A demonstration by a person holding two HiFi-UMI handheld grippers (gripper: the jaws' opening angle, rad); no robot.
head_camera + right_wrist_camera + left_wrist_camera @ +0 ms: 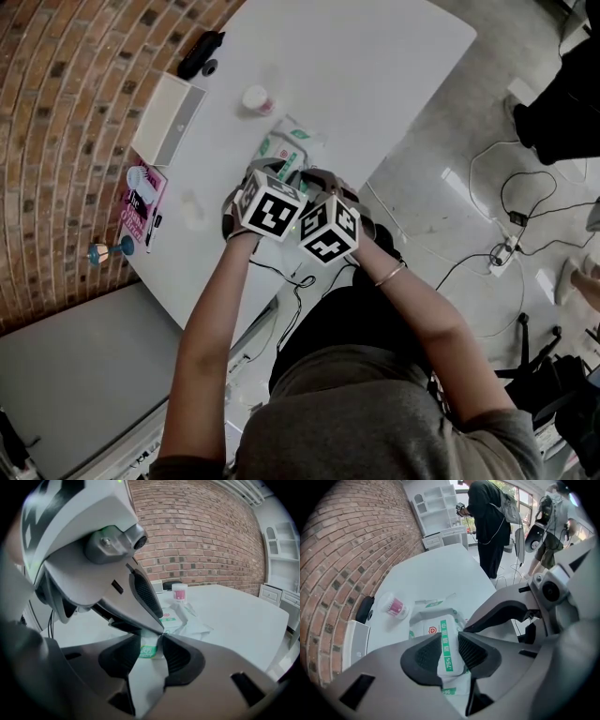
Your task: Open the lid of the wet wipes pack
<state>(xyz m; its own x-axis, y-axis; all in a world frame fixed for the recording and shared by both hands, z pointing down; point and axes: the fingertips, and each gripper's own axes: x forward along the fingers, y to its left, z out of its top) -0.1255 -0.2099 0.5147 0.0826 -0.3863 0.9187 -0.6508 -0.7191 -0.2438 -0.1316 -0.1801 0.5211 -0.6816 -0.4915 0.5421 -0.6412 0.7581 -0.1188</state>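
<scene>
While the fingers (423, 657) of the left gripper (449, 641) are closing from above around the green-striped lid (448, 652) of the wipes pack (425, 624), flanking its edges without clearly pressing yet, they seem set to pinch it and peel it up. Fingers (180, 657) of the right gripper (150, 644) are clamped on the pack's near end, most likely to steady it against that pull. It rests on the bench (375, 66) near the front edge, its lid apparently not yet lifted.

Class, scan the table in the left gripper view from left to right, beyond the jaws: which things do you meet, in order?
Black case → cup → wipes pack.
</scene>
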